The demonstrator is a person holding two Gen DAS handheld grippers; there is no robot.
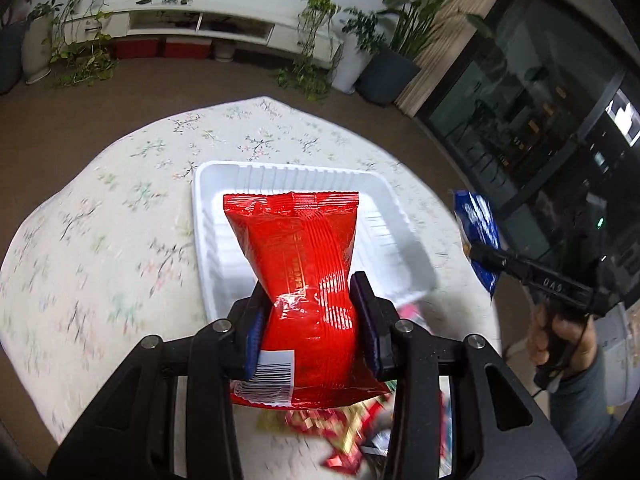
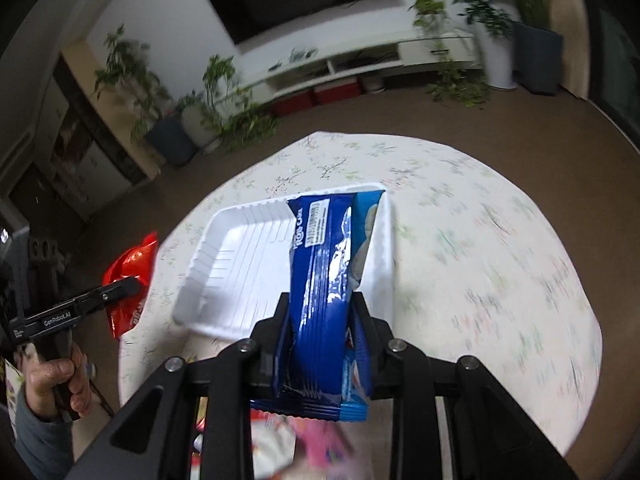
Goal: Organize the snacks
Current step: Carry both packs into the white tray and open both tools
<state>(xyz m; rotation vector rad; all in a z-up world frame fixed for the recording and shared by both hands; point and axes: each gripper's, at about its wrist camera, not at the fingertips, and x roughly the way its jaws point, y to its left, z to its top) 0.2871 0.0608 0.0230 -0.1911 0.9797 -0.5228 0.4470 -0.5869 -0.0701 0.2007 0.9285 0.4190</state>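
Note:
My left gripper (image 1: 312, 300) is shut on a red snack packet (image 1: 298, 256) and holds it above the near side of a white ribbed tray (image 1: 280, 174). My right gripper (image 2: 320, 304) is shut on a blue snack packet (image 2: 324, 264) above the tray's right part (image 2: 236, 248). The tray's bottom shows bare. From the left wrist view the right gripper (image 1: 486, 254) with the blue packet (image 1: 478, 224) hangs at the right. From the right wrist view the left gripper (image 2: 132, 282) with the red packet (image 2: 132, 260) hangs at the left.
The tray lies on a round table with a floral cloth (image 1: 100, 220). Several loose snack packets (image 1: 344, 432) lie blurred at the near edge under the grippers, also in the right wrist view (image 2: 288, 448). Plants and a TV bench (image 1: 192, 20) stand beyond.

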